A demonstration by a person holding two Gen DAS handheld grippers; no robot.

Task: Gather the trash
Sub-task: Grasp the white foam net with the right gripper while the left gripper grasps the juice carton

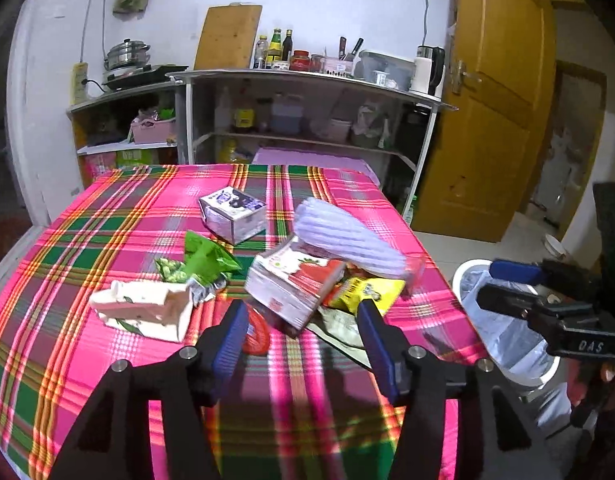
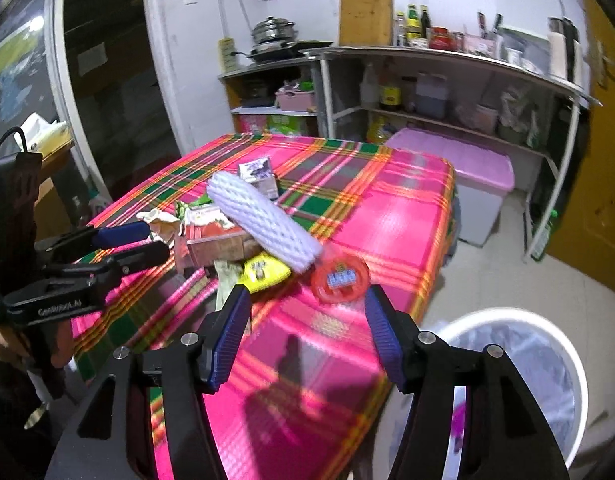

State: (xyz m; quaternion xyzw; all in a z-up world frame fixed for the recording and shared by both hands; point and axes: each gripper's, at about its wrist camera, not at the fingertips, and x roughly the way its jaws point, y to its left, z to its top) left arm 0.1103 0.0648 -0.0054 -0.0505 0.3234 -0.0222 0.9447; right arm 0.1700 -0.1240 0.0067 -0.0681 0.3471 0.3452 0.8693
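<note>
Trash lies heaped on the pink plaid table (image 1: 107, 240): a white foam net sleeve (image 1: 347, 236) across a red strawberry box (image 1: 295, 280), a yellow packet (image 1: 363, 292), a green wrapper (image 1: 205, 260), a white carton (image 1: 143, 308) and a small purple-white box (image 1: 233, 214). My left gripper (image 1: 303, 332) hovers open just short of the heap, with a red round wrapper (image 1: 255, 330) by its left pad. My right gripper (image 2: 307, 320) stands open over the table's near corner, the red round wrapper (image 2: 339, 278) just ahead of it. A white lined bin (image 2: 507, 316) stands below it to the right.
The bin (image 1: 467, 276) stands on the floor off the table's right edge. Behind the table are a pink storage box (image 2: 467, 160) and a metal shelf rack (image 1: 307, 80) full of bottles and cookware. A yellow door (image 1: 491, 100) is at the right.
</note>
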